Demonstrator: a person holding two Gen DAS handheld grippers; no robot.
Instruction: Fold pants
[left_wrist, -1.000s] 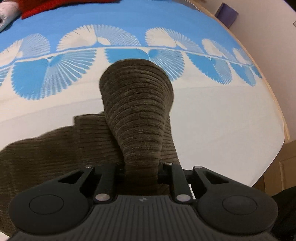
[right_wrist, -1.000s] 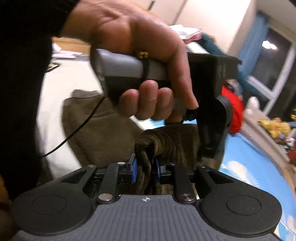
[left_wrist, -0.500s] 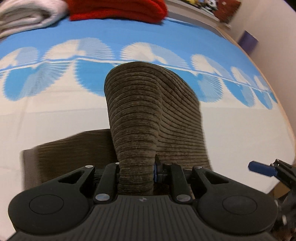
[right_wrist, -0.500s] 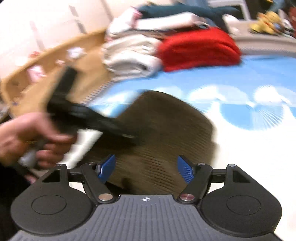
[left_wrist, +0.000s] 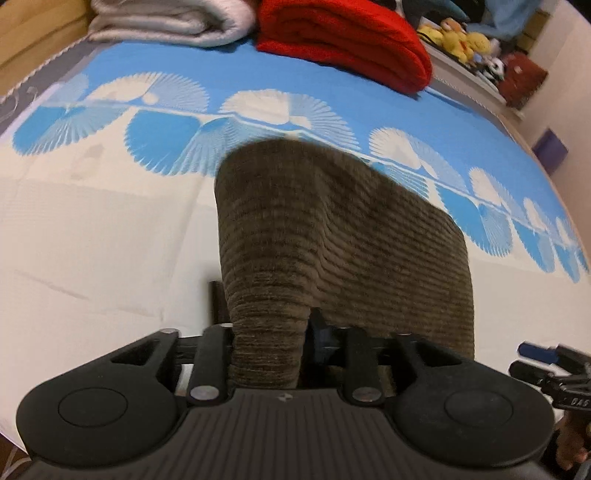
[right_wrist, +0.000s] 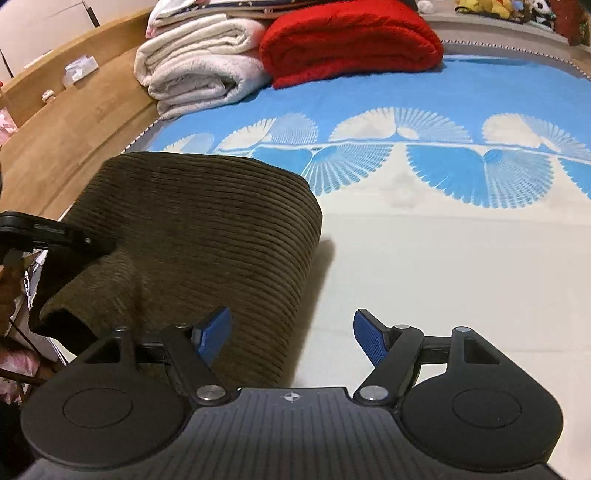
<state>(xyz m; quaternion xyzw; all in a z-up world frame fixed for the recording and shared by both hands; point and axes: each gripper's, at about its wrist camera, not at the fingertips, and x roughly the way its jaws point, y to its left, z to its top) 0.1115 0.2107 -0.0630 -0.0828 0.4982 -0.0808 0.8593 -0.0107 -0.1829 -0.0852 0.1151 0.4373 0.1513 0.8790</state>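
Observation:
The brown corduroy pants (left_wrist: 332, 236) lie folded on the blue and white bed cover, one edge lifted. My left gripper (left_wrist: 271, 343) is shut on that lifted edge of the pants and holds it up as a ridge. In the right wrist view the pants (right_wrist: 207, 229) fill the left side, and the left gripper (right_wrist: 55, 240) pinches them at the far left. My right gripper (right_wrist: 291, 336) is open and empty, its blue pads over the pants' right edge and the white cover. It also shows in the left wrist view (left_wrist: 546, 363) at the right edge.
A folded red blanket (right_wrist: 351, 40) and a folded white blanket (right_wrist: 199, 70) lie at the far end of the bed. A wooden bed frame (right_wrist: 62, 136) runs along the left. Plush toys (left_wrist: 458, 40) sit on a ledge beyond the bed.
My right gripper let go of the pants and opened, then drew off to their right side. My left gripper carried its edge forward over the pants, nearer the blankets.

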